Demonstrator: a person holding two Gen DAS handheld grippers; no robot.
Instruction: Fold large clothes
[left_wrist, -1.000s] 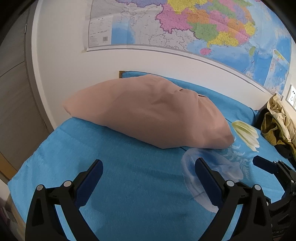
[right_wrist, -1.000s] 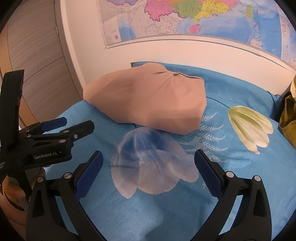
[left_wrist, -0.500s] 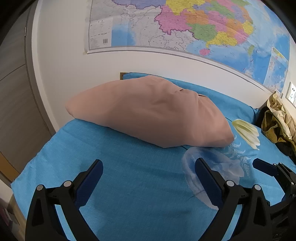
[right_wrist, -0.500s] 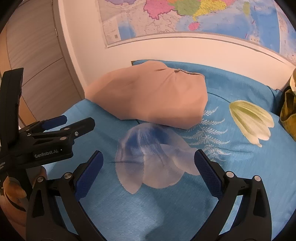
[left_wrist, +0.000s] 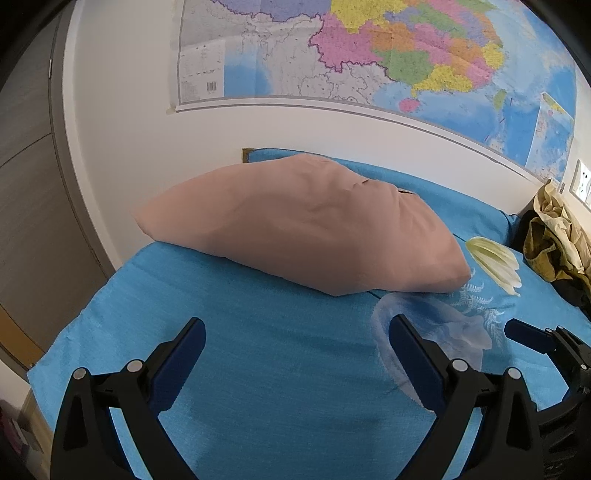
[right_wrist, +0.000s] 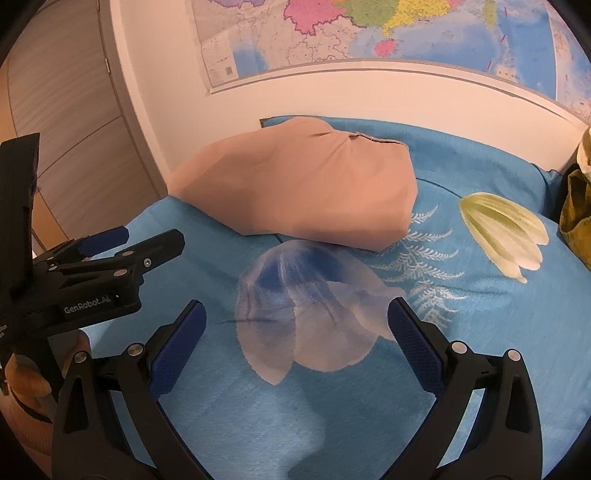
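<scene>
The folded pink cloth (left_wrist: 303, 229) lies on the bed (left_wrist: 258, 350), in the far part of it near the wall (left_wrist: 122, 129), as one thick flat bundle with a seam at its top edge. In the right wrist view the same cloth (right_wrist: 303, 195) sits just behind a pale flower print (right_wrist: 310, 306) on the blue bed cover (right_wrist: 369, 424), and its near edge touches the top of that print. A second flower print (right_wrist: 502, 229), yellow-white, is on the cover to the right of the cloth, apart from it.

The left claw (left_wrist: 295, 354) is wide open and holds nothing; its two blue pads (left_wrist: 177, 362) stand well apart over the bare blue cover, in front of the cloth and not touching it. The right claw (right_wrist: 295, 343) is also wide open and empty, above the pale flower print, near the cloth but apart from it. In the right wrist view the left claw appears at the left side, seen from the side, with the words "GenRobot.AI" on its body.

A big colored map (left_wrist: 369, 55) hangs on the wall above the bed. At the right end of the bed there is a heap of yellow-brown clothes (left_wrist: 554, 236). A wooden wardrobe (right_wrist: 66, 129) stands to the left.
</scene>
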